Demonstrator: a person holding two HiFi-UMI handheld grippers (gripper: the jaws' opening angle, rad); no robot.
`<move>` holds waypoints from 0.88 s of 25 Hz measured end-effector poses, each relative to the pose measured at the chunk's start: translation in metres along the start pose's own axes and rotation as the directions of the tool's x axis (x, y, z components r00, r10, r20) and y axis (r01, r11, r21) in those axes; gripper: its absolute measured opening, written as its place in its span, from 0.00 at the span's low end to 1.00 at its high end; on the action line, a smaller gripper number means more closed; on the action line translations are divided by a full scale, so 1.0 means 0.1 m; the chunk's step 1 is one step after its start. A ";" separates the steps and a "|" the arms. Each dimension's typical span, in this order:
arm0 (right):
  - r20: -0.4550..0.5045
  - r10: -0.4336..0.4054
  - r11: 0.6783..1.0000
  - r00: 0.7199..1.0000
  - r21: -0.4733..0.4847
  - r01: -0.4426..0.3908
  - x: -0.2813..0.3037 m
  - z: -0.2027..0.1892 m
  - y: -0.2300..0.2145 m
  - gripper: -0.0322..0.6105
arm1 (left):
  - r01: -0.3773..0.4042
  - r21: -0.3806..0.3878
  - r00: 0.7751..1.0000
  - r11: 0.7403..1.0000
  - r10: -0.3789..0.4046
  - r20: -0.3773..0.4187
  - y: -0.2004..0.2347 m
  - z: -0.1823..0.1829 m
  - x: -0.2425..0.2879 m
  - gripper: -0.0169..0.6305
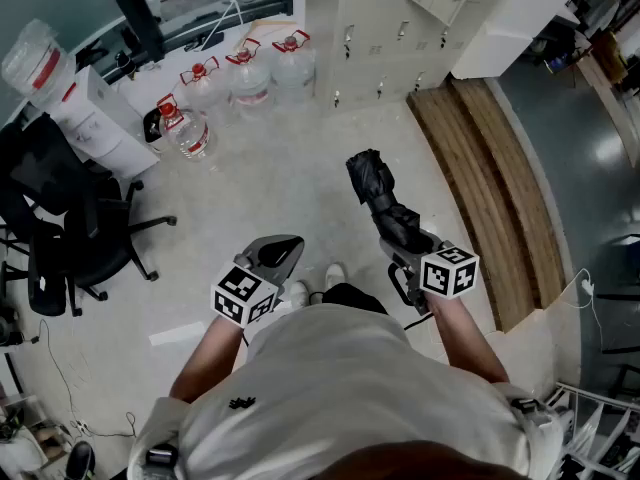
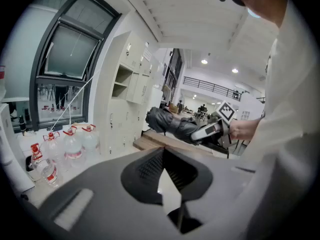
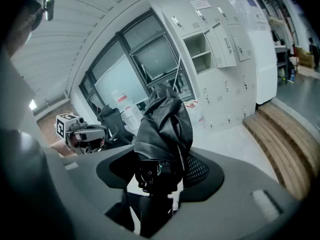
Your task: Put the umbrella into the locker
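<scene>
Umbrella [image 1: 380,193], black and folded, sits right of centre in the head view, clamped between the jaws of the right gripper [image 1: 408,246]. The jaws stand wide around its bundled fabric, and the free end sticks out toward the upper part of the frame, above the pale floor [image 1: 290,188]. In the right gripper view the dark bundle fills the gap between the two jaws and rises above them.

The left gripper [image 1: 287,249], lower left of centre in the head view, has its jaws brought together with nothing between them.

White lockers [image 1: 385,28] line the top of the head view, well apart from the umbrella. Water bottles [image 1: 250,73] with red caps stand on the floor at the upper left. A black office chair [image 1: 60,228] is at the left edge, and a wooden step [image 1: 500,178] runs down the right side.
</scene>
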State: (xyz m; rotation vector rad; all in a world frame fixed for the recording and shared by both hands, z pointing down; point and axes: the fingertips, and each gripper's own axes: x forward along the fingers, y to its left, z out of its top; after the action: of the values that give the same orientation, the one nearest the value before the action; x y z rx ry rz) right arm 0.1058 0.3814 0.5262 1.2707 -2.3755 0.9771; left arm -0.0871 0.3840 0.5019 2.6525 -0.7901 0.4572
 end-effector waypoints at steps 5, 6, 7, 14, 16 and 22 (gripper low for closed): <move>-0.006 -0.019 1.000 1.000 0.002 0.019 -0.07 0.18 -0.29 0.43 | 0.029 0.034 0.999 0.999 -0.030 0.031 -0.15 0.38 0.31 0.11; -0.010 -0.017 1.000 1.000 0.003 0.017 -0.06 0.20 -0.33 0.43 | 0.024 0.034 0.999 0.999 -0.025 0.028 -0.13 0.43 0.35 0.11; -0.013 -0.013 1.000 1.000 0.003 0.013 -0.05 0.24 -0.38 0.43 | 0.018 0.033 1.000 0.999 -0.019 0.025 -0.10 0.47 0.39 0.11; -0.026 -0.011 0.999 1.000 -0.036 0.010 -0.03 0.45 -0.86 0.43 | -0.006 0.041 1.000 0.999 0.005 0.021 -0.07 0.69 0.85 0.11; -0.026 -0.013 0.999 1.000 -0.036 0.012 0.00 0.49 -0.98 0.43 | -0.001 0.029 1.000 1.000 0.000 0.024 -0.09 0.71 0.98 0.11; -0.024 -0.021 1.000 0.999 -0.024 0.020 0.23 0.74 -1.23 0.43 | 0.023 0.030 1.000 0.999 -0.023 0.005 0.11 0.81 1.23 0.11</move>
State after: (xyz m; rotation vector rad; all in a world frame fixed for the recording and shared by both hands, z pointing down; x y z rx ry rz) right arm 0.1977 0.2691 0.5370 1.2649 -2.3442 0.9502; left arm 0.0206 0.2859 0.4807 2.6890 -0.7591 0.4595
